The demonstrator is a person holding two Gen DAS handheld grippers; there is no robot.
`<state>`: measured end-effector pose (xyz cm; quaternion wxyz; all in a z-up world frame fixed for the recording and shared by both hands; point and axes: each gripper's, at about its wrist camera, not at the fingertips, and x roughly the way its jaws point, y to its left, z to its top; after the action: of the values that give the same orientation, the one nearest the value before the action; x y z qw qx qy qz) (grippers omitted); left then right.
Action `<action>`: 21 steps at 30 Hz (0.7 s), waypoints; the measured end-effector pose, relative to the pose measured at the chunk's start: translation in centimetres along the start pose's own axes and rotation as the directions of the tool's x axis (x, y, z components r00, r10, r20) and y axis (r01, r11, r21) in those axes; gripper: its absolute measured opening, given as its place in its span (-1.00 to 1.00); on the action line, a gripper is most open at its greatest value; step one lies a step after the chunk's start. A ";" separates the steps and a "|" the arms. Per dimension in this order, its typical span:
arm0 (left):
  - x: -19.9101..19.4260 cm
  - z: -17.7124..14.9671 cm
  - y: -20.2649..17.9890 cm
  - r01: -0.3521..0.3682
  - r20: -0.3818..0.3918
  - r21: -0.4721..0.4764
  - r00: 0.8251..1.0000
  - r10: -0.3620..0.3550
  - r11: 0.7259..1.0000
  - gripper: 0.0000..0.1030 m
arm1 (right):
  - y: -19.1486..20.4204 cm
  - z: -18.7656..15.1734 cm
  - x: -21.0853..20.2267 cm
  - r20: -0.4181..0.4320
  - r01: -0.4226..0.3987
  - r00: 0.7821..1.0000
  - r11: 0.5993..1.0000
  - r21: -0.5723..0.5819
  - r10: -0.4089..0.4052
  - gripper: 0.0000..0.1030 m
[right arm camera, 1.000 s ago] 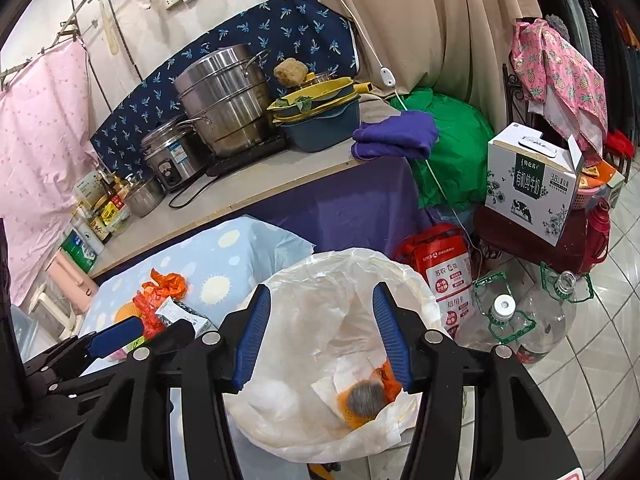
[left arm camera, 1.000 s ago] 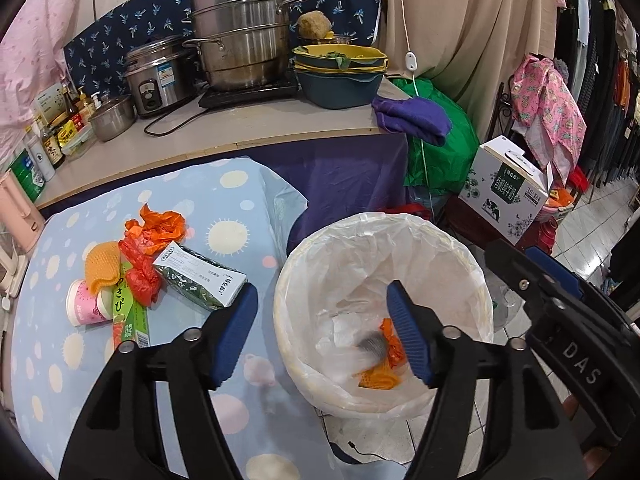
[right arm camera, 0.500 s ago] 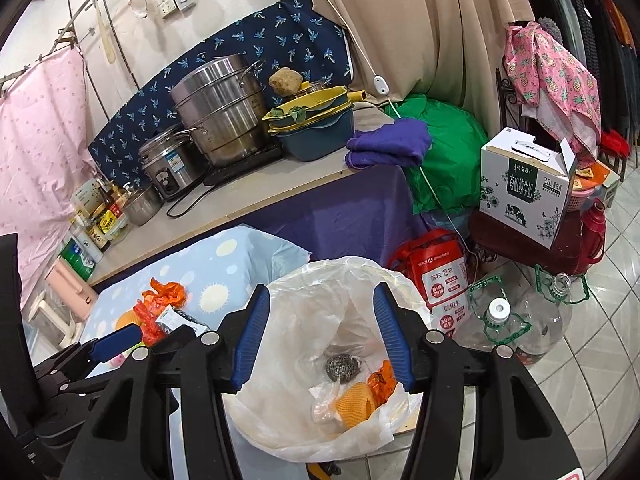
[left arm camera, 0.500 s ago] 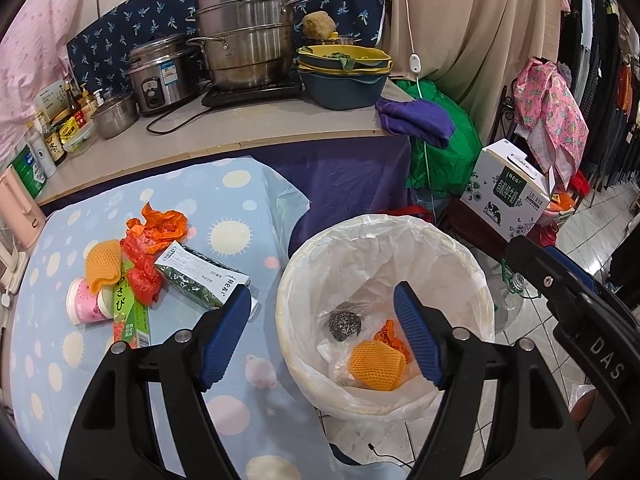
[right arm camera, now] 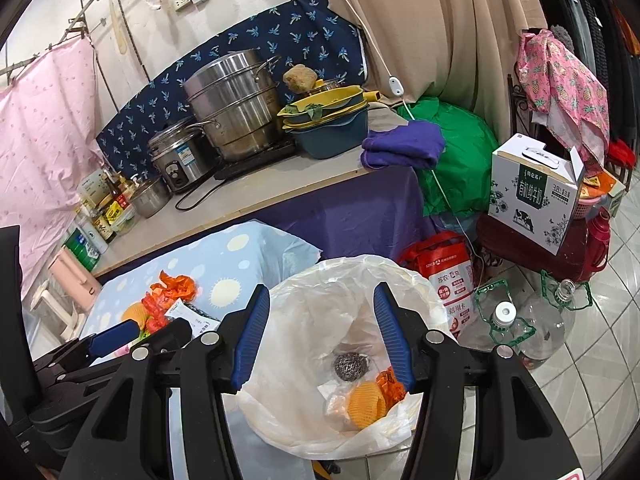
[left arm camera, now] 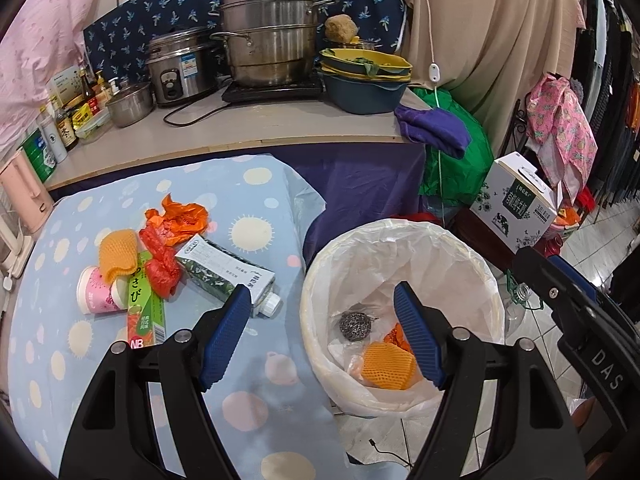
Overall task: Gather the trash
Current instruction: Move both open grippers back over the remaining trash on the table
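Both claws, left claw [left arm camera: 322, 332] and right claw [right arm camera: 320, 336], gape empty above the bin [left arm camera: 316, 304].

Left tool [left arm camera: 322, 334] and right tool [right arm camera: 322, 338] gape (seemingly empty).

Steel steamer pot [left arm camera: 268, 32], rice cooker [left arm camera: 178, 68], stacked basins [left arm camera: 364, 80], purple cloth [left arm camera: 432, 130], milk carton box [right arm camera: 534, 196]
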<state>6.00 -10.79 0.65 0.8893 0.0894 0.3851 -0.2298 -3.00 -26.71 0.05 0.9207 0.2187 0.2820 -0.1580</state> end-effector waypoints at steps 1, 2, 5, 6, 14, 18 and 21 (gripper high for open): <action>-0.1 0.0 0.4 -0.004 0.001 -0.007 1.000 0.004 1.000 0.36 | 0.3 0.0 0.1 -0.003 -0.003 1.000 1.000 -0.005 0.003 0.03; -0.1 -0.1 0.8 -0.008 -0.001 -0.016 1.000 0.008 1.000 0.36 | 0.5 -0.1 0.1 -0.004 -0.005 1.000 1.000 -0.009 0.005 0.03; -0.2 -0.2 2.2 -0.018 -0.006 -0.045 1.000 0.017 0.999 0.36 | 1.4 -0.3 0.3 -0.011 -0.013 1.000 1.000 -0.026 0.012 0.03; -0.2 -0.2 2.6 -0.021 -0.007 -0.054 1.000 0.020 0.998 0.36 | 1.8 -0.3 0.5 -0.017 -0.017 1.000 0.999 -0.032 0.016 0.03; -0.5 -1.1 7.3 -0.061 -0.026 -0.137 0.998 0.058 0.989 0.37 | 5.2 -1.1 1.3 -0.047 -0.050 0.998 0.995 -0.082 0.046 0.03; -0.4 -1.9 10.1 -0.097 -0.045 -0.189 0.995 0.090 0.977 0.44 | 7.2 -1.7 2.0 -0.070 -0.069 0.996 0.991 -0.113 0.061 0.05; -0.2 -2.7 12.1 -0.131 -0.063 -0.221 0.991 0.120 0.966 0.45 | 8.6 -2.0 2.7 -0.092 -0.086 0.993 0.987 -0.135 0.074 0.06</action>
<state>9.92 0.78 -1.24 0.8968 0.0181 0.4238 -0.1256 1.80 -18.81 -0.37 0.9262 0.1721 0.3228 -0.0915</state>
